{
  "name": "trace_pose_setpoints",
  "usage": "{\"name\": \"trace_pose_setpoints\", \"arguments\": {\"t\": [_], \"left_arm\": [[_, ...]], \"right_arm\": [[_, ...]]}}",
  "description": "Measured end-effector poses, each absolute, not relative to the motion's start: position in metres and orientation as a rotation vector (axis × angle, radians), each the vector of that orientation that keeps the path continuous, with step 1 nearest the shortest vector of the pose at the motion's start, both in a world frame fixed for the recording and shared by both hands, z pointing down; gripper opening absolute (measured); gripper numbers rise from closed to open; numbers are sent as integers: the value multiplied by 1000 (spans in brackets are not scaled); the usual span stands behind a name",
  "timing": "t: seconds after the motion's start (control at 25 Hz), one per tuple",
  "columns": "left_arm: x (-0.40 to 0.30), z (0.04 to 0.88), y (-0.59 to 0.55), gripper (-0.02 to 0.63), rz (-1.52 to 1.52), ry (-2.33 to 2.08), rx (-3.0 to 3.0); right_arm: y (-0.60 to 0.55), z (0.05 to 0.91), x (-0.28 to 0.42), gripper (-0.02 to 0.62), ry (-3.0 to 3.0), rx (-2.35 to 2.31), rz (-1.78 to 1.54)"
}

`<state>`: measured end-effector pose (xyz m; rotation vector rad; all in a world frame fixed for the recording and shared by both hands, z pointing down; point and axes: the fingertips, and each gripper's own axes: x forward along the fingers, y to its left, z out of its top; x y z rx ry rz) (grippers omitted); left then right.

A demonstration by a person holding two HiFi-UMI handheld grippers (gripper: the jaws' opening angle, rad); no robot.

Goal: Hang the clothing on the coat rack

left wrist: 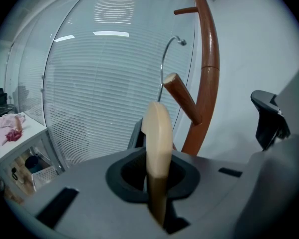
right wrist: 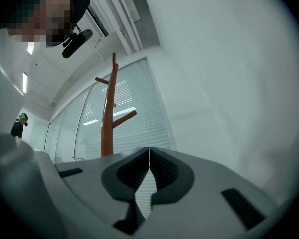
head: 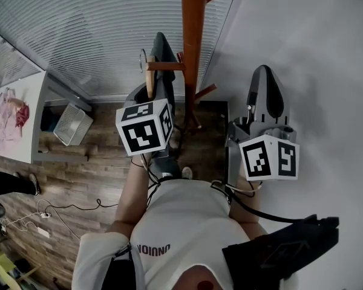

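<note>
My left gripper (head: 160,48) is shut on a pale wooden hanger (left wrist: 156,133), which stands edge-on between the jaws. The hanger's metal hook (left wrist: 168,59) rises just beside the tip of a peg (left wrist: 182,98) on the brown coat rack (head: 193,41). I cannot tell whether hook and peg touch. No garment shows on the hanger. Pink clothing (head: 9,116) lies on a white table far left. My right gripper (head: 266,92) is shut and empty, raised to the right of the rack in front of the white wall; its fingertips (right wrist: 147,153) meet.
The rack stands in a corner, between a glass wall with blinds (head: 91,29) and a white wall (head: 314,41). More pegs (head: 207,90) stick out lower down. A white basket (head: 71,124) sits on the wood floor by the white table (head: 39,116). Cables (head: 42,213) lie on the floor.
</note>
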<state>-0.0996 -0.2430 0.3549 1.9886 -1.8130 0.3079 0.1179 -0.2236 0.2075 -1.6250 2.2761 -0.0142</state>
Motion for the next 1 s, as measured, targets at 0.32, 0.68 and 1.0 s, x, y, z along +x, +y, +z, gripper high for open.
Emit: {"name": "trace_pose_setpoints", "arguments": {"t": [0.32,0.68,1.0], "left_arm": [[-94,362,-242,35,343,-1793,1997],[-90,370,-245,35,368,-1780,1999],[-88,376,-246,35,392,-1772,1992]], "right_arm": [[-221,210,120,21,2269,-1633,-29],[-221,211,126,21,2252,-1647,-28],[-221,212,128,21,2248,-1651,-32]]}}
